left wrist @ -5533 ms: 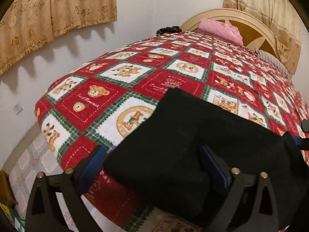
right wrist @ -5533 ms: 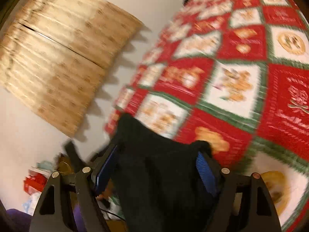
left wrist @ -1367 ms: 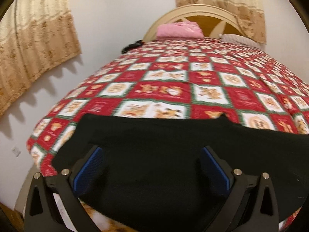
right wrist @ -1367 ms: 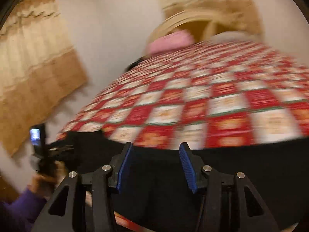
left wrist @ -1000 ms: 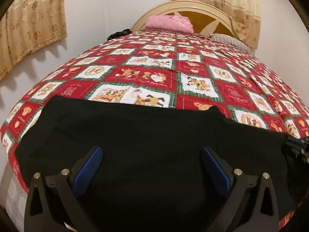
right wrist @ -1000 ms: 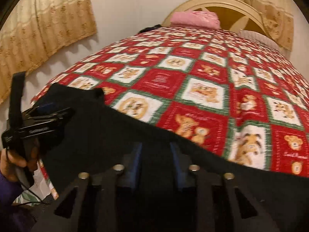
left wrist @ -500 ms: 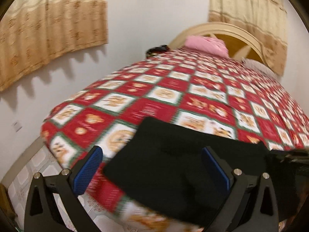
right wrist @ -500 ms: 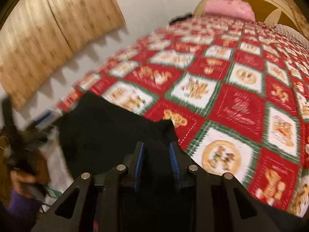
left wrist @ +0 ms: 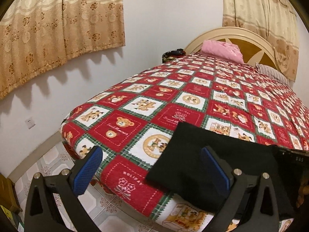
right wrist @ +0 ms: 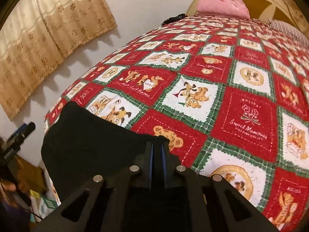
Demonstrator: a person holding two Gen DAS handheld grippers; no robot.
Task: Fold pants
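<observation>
- Nearest, right wrist view: right hand-held gripper w/ blue pads nearly together, pinching a thin fold of the black pants at their right-hand edge.
- Left wrist view: left hand-held gripper w/ jaws wide apart, blue pads bare. Its right pad sits in front of the black pants, left pad over the bed corner. No cloth pinched, so it holds nothing.
- Pants lie at the foot end of the bed, near the corner, as a compact dark rectangle w/ a straight far edge. Near part droops over the bed edge.
- Progress, as a judgement: looks part-folded, prob. lengthwise and at least once across, since no separate legs show. Likely left: another fold or a tidy-up of the overhanging part. Exact layer count can't be told, fabric is too dark.
- Under and beyond the pants: red, white & green teddy-bear bedspread covering the whole bed.
- Far end: folded pink blanket by the cream arched headboard, striped pillow to its right, small dark item at the far left bed edge, unclear what.
- Background: white wall, beige floral curtains, tiled floor lower left.
</observation>
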